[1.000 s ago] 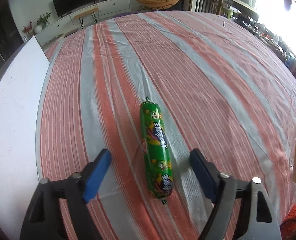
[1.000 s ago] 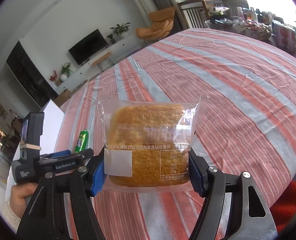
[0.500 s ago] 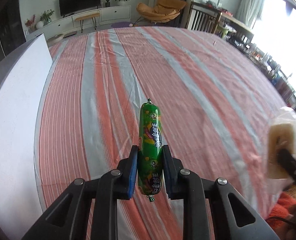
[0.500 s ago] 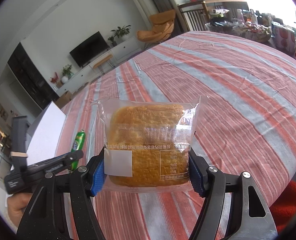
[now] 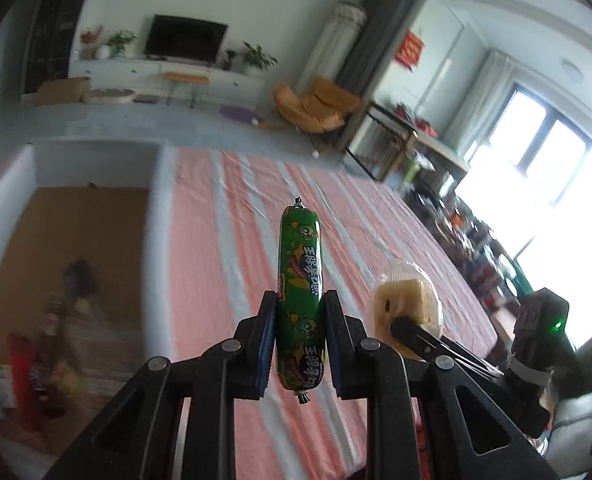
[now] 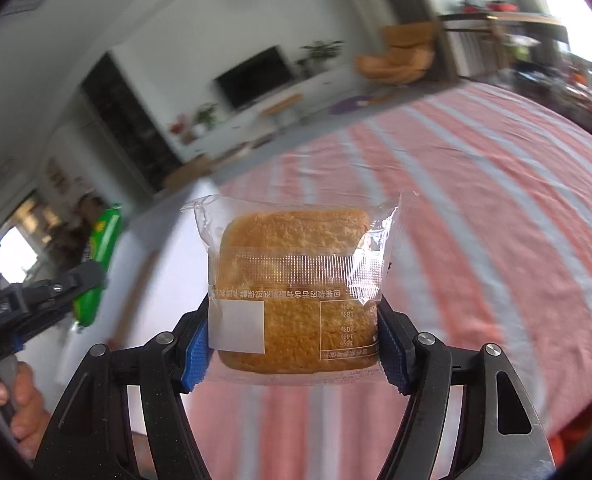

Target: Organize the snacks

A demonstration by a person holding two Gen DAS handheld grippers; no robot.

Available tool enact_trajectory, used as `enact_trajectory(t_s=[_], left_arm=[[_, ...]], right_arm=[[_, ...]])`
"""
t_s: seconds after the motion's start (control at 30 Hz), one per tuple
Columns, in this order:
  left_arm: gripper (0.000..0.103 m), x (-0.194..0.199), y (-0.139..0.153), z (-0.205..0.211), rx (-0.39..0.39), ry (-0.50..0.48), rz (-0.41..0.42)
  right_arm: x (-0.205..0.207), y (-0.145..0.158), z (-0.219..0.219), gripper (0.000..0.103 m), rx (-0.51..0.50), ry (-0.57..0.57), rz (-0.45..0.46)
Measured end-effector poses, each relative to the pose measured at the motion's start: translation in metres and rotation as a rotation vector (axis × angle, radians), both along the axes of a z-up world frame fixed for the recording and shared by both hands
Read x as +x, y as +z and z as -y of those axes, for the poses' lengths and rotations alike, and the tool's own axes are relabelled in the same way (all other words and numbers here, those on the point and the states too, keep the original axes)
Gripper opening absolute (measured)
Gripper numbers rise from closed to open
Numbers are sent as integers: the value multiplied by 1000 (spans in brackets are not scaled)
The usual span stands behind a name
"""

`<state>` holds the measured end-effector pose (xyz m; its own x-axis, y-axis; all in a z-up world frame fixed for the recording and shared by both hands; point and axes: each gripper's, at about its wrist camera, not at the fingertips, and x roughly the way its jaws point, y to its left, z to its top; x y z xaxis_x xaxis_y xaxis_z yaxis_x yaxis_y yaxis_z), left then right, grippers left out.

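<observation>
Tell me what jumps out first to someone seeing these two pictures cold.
A green sausage stands up from the left gripper, clamped between its blue-padded fingers, above the striped cloth. In the right view a wrapped bread fills the middle, pinched at both sides by the right gripper. To the left, an open cardboard box holds blurred snacks.

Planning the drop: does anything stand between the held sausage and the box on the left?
Nothing visible does. The left claw holds the green sausage above the striped cloth, with open air to the box.
</observation>
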<state>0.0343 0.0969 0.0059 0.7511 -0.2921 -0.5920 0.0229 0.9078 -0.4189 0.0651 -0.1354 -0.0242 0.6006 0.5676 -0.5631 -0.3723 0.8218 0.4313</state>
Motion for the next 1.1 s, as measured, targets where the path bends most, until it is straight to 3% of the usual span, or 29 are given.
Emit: enact_trajectory(t_s=[0.17,0.3,0.37,0.4,0.43,0.5,0.57,0.83,1.1], left_arm=[[23,-32,10,-91,125,242,2],[23,-35,-20,-157,209,412,-87],[38,-34,-37,-180,232,472,-138],[58,-36,-41,-188,231,492,-148],[78,-37,-44,-192,232,506,-145],[91,-44,-43,-195,264,538,-108],[98,-44,-45,-191,299,545,-95],[103,-40,-37,-157,492,567,-69],[103,-35,-31,-143,548,579,-115]], right_arm=[[2,43,-115,73,27,277,22],[25,37,-209,76,27,448,-86],[37,27,-238,79,8,473,-158],[41,25,-244,79,19,477,-174],[43,25,-246,79,39,478,-177],[43,28,-242,80,52,474,-158],[41,31,-236,82,25,466,-134],[24,18,-206,82,-129,394,-79],[3,11,-194,82,-225,379,-49]])
